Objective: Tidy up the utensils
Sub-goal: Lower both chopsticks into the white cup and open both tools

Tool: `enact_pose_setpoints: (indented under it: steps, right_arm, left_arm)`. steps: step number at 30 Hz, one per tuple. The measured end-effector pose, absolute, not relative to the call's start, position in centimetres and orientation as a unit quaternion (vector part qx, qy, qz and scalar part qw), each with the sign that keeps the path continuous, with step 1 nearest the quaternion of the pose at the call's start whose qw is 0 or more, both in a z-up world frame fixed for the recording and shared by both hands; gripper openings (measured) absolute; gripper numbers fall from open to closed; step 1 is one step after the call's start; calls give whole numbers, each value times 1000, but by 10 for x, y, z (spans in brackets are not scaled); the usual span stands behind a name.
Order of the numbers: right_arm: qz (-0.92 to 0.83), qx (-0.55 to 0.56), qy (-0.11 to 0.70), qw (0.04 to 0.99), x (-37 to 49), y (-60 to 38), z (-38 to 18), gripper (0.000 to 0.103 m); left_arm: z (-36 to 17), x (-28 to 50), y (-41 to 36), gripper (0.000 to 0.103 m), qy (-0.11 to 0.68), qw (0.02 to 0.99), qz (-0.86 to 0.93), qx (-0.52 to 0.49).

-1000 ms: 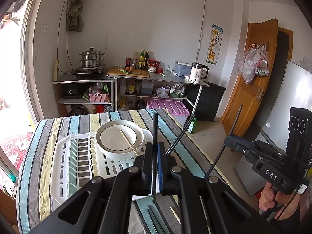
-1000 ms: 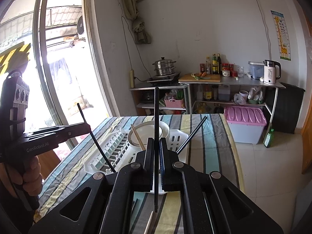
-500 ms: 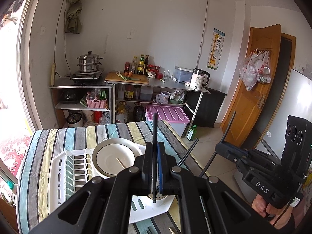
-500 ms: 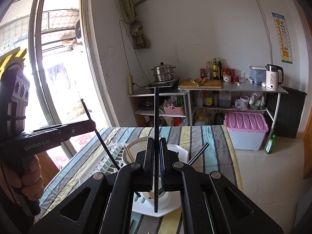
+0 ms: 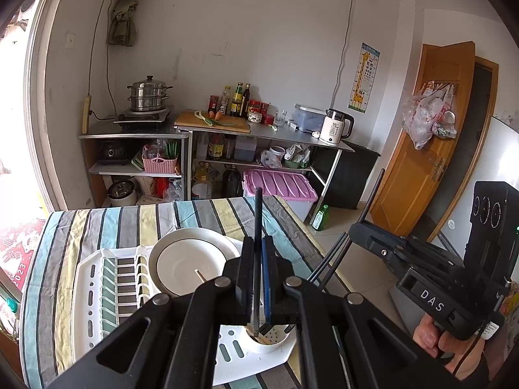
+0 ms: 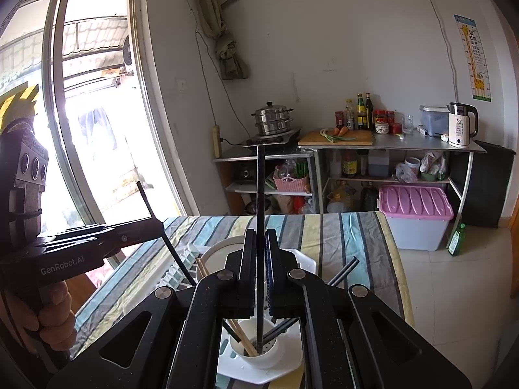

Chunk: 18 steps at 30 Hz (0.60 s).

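**Two grippers, each pinching a black chopstick over the holder cup**

Two handheld grippers are in view. The left gripper (image 5: pixel 258 278) has its jaws pressed onto one thin, straight, matt black chopstick (image 5: pixel 258 227), held upright with its lower tip at the mouth of the round white plastic utensil cup (image 5: pixel 269 345). The right gripper (image 6: pixel 259 275) likewise clamps one long black chopstick (image 6: pixel 260 194), upright, its lower tip down inside the same cup (image 6: pixel 256 355).

In the right wrist view the cup also holds at least one light wooden chopstick (image 6: pixel 241 340) leaning left and two dark chopsticks (image 6: pixel 342 270) leaning right, their ends poking out past the right finger. The exact count inside the cup is hard to tell behind the jaws.

The cup sits at the near corner of one white plastic dish-drying rack (image 5: pixel 97 288), which lies on a table under a blue, grey and yellow striped cloth (image 5: pixel 136 220). One round white ceramic plate with a dark rim line (image 5: pixel 188 265) leans in the rack just behind the cup; a pale wooden stick end (image 5: pixel 198 274) shows in front of it.
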State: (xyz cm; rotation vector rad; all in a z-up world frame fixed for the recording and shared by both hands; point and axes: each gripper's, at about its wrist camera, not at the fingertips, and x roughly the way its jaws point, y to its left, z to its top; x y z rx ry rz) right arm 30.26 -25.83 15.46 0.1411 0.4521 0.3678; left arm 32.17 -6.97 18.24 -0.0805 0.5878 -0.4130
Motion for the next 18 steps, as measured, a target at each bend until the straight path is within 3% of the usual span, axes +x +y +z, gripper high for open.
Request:
enact_pose_setpoints:
  steps: [18]
  right_arm:
    - [169, 83, 277, 942, 324, -268, 104, 5]
  left_arm:
    - [135, 337, -69, 5, 329, 925, -183, -39]
